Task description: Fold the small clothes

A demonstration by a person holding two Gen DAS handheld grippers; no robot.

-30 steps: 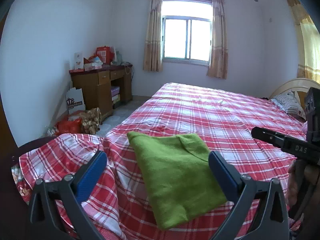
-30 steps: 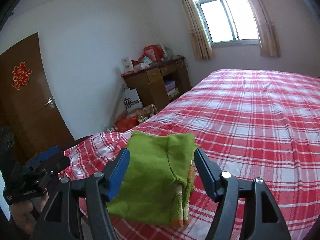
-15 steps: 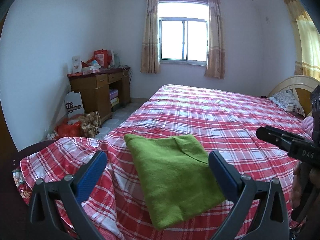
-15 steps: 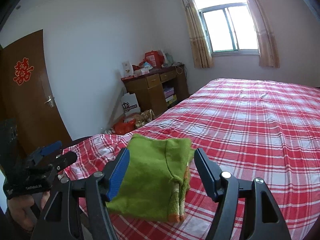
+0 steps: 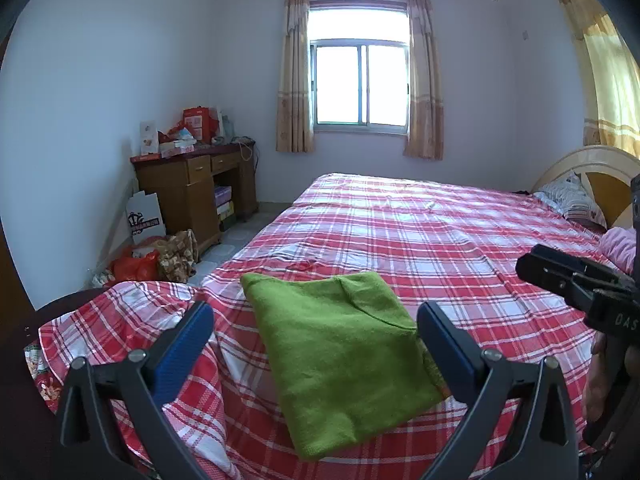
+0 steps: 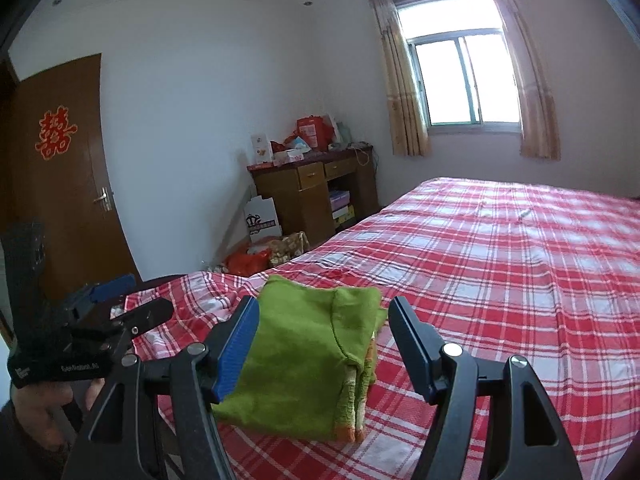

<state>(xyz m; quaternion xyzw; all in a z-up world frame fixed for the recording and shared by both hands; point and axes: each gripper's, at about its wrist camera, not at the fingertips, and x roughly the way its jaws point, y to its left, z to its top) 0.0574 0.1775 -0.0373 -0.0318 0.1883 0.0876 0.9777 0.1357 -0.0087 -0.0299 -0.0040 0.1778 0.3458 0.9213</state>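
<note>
Status, left to right: wooden door [image 6: 60,184] far left, cluttered desk [image 5: 192,184] against the left wall, window [image 5: 360,84] on the far wall, headboard and pillow [image 5: 572,200] far right. Left tool [image 5: 314,344] hangs just above the near edge of the bed [image 5: 440,232], jaws spread wide, blue pads [image 5: 182,350] bare, nothing pinched. Green garment [image 5: 340,344] lies on the red plaid cover at the near left corner of the bed, between the two tools as seen from both wrist views. It sits as a compact rectangle with a neckline seam on top; the right wrist view shows several stacked layers and an orange hem at its near right edge [image 6: 352,432]. Right tool [image 6: 324,348] is also spread, clear of the cloth, nothing between its pads; in the left wrist view its body shows at far right [image 5: 576,284]. My read: folding of this piece looks finished, or one fold short at most, and both tools are off it. Next move, if another fold is wanted: pinch the near edge through all layers with both tools and carry it to the far edge without letting the stack slide. Otherwise: grab the next piece; pink cloth [image 5: 620,246] at far right may be one, can't tell.
</note>
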